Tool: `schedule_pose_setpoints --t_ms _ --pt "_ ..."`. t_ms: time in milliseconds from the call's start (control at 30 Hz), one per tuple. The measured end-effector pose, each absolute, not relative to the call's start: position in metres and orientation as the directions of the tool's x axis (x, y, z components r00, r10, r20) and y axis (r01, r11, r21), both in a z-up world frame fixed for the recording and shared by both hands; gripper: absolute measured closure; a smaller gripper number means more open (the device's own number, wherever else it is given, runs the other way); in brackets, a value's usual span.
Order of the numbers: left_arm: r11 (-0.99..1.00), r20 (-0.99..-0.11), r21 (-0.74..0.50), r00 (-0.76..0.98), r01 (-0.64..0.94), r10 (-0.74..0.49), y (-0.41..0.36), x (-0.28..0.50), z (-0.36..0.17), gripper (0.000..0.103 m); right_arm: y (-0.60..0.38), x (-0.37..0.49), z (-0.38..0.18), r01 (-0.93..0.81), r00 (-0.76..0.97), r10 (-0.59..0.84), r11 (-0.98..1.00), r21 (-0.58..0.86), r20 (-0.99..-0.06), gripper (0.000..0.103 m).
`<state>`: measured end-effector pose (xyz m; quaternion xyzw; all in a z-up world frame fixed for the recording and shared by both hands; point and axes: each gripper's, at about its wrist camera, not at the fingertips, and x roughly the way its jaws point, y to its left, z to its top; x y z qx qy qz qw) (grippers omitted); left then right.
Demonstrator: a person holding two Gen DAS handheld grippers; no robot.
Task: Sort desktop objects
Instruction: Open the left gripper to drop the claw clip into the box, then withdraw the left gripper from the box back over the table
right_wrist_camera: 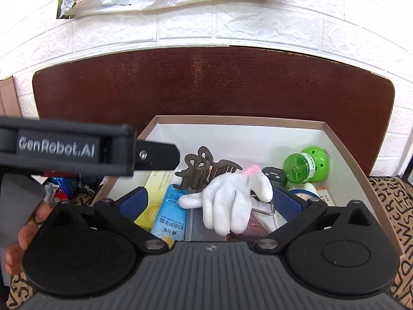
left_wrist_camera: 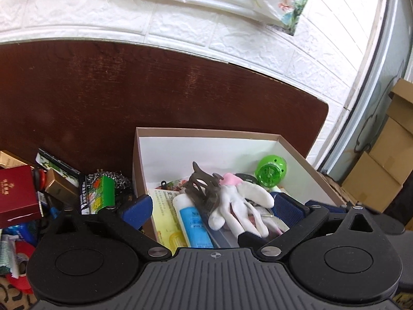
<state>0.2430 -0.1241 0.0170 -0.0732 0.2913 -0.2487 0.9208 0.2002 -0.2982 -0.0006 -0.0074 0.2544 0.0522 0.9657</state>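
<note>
The box (right_wrist_camera: 335,139) sits on the tabletop (right_wrist_camera: 206,82), already holding a white plush toy (right_wrist_camera: 229,201), a brown hair clip (right_wrist_camera: 204,170), a blue tube (right_wrist_camera: 171,211) and a green fan (right_wrist_camera: 307,165). Unsorted clutter, including a red carton (left_wrist_camera: 16,193) and a green packet (left_wrist_camera: 102,193), lies just left of the box. Your left claw (left_wrist_camera: 214,206) and right claw (right_wrist_camera: 209,201) both hang released and empty over the box. Swing the left one over the clutter and close squarely on a single item.
</note>
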Motion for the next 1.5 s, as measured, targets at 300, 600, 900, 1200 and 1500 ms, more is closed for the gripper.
schedule_pose_setpoints --t_ms 300,600,900,1200,1500 --pt "0.878 -0.469 -0.22 0.743 0.425 -0.477 -0.113 0.202 0.03 0.0 -0.291 0.173 0.011 -0.072 0.865 0.071 0.997 0.017 -0.496 0.0" --pt "0.919 -0.447 -0.139 0.805 0.368 -0.39 -0.082 0.145 0.035 0.0 -0.273 0.138 0.011 -0.013 0.843 0.027 0.999 0.03 -0.536 0.0" --pt "0.956 -0.446 -0.155 0.847 0.247 -0.291 -0.034 0.09 0.027 0.0 -0.244 0.098 0.007 0.023 0.835 -0.008 1.0 0.019 -0.55 0.0" --pt "0.974 -0.444 -0.16 0.87 0.159 -0.215 0.004 0.046 0.019 0.0 -0.211 0.065 -0.001 0.025 0.827 0.015 0.998 0.063 -0.561 0.0" --pt "0.982 -0.49 -0.171 0.858 0.075 -0.151 0.042 0.026 0.002 0.0 -0.175 0.051 -0.02 0.008 0.785 0.052 0.996 0.094 -0.618 0.0"
